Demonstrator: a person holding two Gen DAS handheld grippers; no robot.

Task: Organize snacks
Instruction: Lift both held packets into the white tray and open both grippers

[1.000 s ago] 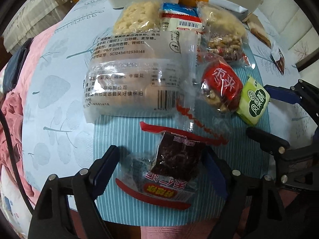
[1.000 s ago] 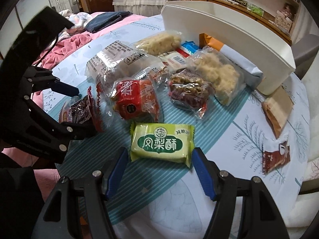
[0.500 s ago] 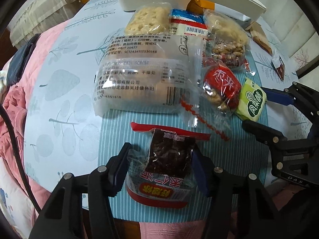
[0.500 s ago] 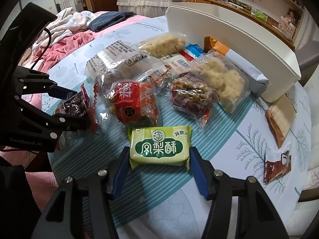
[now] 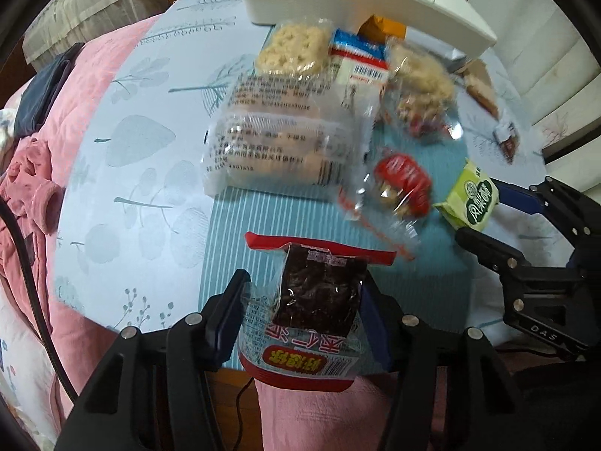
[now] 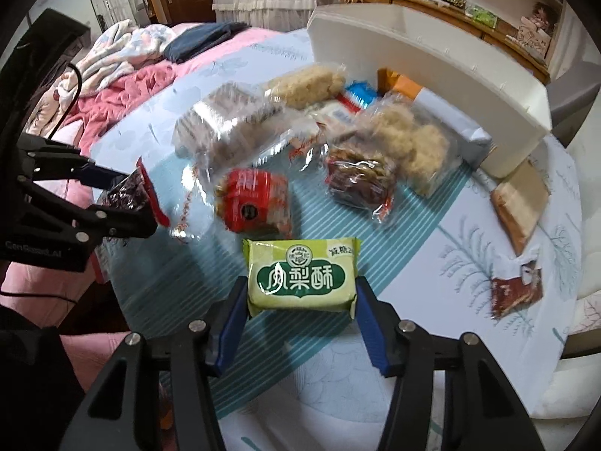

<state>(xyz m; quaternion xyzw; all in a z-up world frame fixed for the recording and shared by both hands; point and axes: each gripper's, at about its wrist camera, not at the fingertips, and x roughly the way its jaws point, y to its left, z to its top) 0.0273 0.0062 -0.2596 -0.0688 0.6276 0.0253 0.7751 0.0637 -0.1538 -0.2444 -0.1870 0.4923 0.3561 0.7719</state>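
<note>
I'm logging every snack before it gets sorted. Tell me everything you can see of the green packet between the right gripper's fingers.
The green packet is a small, pillow-shaped sealed wrapper, glossy like plastic film, light green with a dark green label bearing white characters and a round emblem above. It looks intact and lies face up, level. The right gripper clamps it by its two short ends, blue pads pressed against the wrapper. It sits over the striped teal mat, just in front of a red-wrapped snack.

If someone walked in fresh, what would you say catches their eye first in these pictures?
Probably the two held snacks: the left claw clamps a dark snack packet with red trim, and the right claw clamps a green pastry pack. Beyond them, a heap of clear-wrapped snacks lies before a white bin.
</note>
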